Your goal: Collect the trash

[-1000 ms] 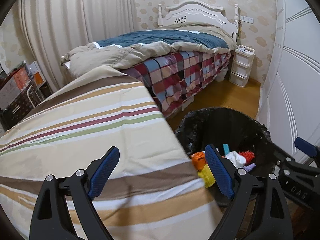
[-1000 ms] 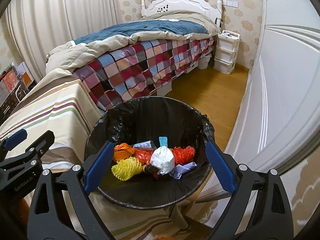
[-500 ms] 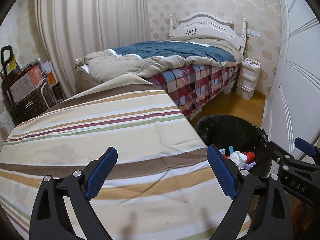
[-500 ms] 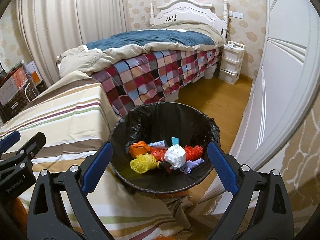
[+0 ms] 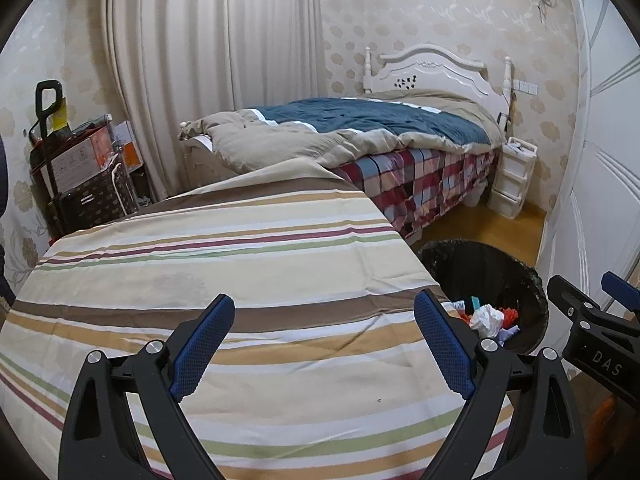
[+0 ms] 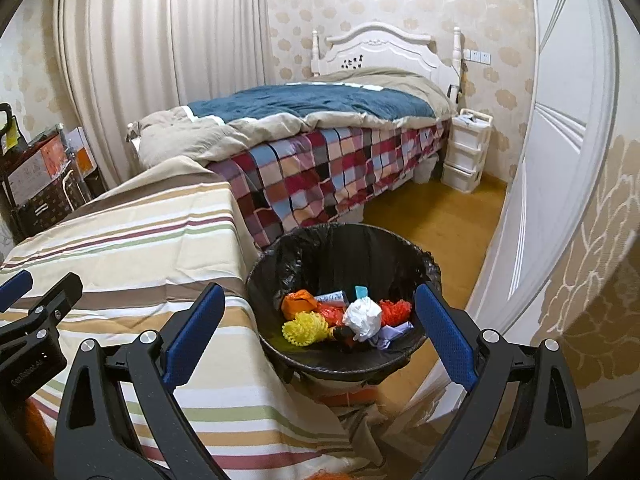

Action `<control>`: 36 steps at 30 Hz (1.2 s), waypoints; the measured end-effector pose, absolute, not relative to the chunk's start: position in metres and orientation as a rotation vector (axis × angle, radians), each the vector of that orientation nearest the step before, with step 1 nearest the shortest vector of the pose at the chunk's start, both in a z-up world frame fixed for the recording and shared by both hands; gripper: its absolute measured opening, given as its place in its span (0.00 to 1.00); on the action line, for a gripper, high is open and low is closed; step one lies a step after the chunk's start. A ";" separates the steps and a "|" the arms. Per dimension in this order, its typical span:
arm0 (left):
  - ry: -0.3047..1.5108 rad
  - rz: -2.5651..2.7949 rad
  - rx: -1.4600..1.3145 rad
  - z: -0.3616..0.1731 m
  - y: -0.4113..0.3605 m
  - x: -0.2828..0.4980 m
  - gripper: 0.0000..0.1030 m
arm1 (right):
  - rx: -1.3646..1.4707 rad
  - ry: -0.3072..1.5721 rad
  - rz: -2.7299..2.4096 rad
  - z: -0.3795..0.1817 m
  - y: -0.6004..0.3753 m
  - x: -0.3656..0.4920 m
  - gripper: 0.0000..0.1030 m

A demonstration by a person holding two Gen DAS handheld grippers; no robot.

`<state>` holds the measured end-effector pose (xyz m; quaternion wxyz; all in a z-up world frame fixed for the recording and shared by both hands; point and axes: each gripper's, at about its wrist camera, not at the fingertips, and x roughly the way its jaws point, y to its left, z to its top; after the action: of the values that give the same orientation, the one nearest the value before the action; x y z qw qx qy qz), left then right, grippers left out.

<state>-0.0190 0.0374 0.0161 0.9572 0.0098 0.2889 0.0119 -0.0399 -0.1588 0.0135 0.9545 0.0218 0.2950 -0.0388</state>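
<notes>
1. The bed stands at the far end of the room, under a blue and beige duvet with a checked sheet hanging down its side.
2. The table, draped in a striped cloth, reaches from the near edge of both views to the foot of the bed.
3. The trash bin, lined with a black bag, stands on the floor just beside the table's right edge.
4. The left claw hovers over the table's near edge, jaws wide and holding nothing.
5. The right claw hangs above the bin's near rim — also wide, also holding nothing.
6. The trash lies in the bottom of the bin: a white paper wad, a yellow mesh ball, an orange wrapper, a red mesh piece — all close together, some touching.
</notes>
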 end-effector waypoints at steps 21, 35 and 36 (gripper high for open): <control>0.562 0.040 0.004 0.022 0.047 -0.035 0.88 | 0.026 0.573 -0.067 0.022 -0.151 -0.051 0.91; 0.563 0.040 0.001 0.021 0.048 -0.036 0.88 | 0.026 0.573 -0.067 0.021 -0.151 -0.051 0.91; 0.563 0.040 0.001 0.022 0.048 -0.036 0.88 | 0.025 0.573 -0.066 0.021 -0.150 -0.051 0.91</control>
<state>-0.0361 0.0481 0.0215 0.9604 0.0006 0.2778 0.0197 -0.0513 -0.1505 0.0212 0.9586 0.0123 0.2825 -0.0328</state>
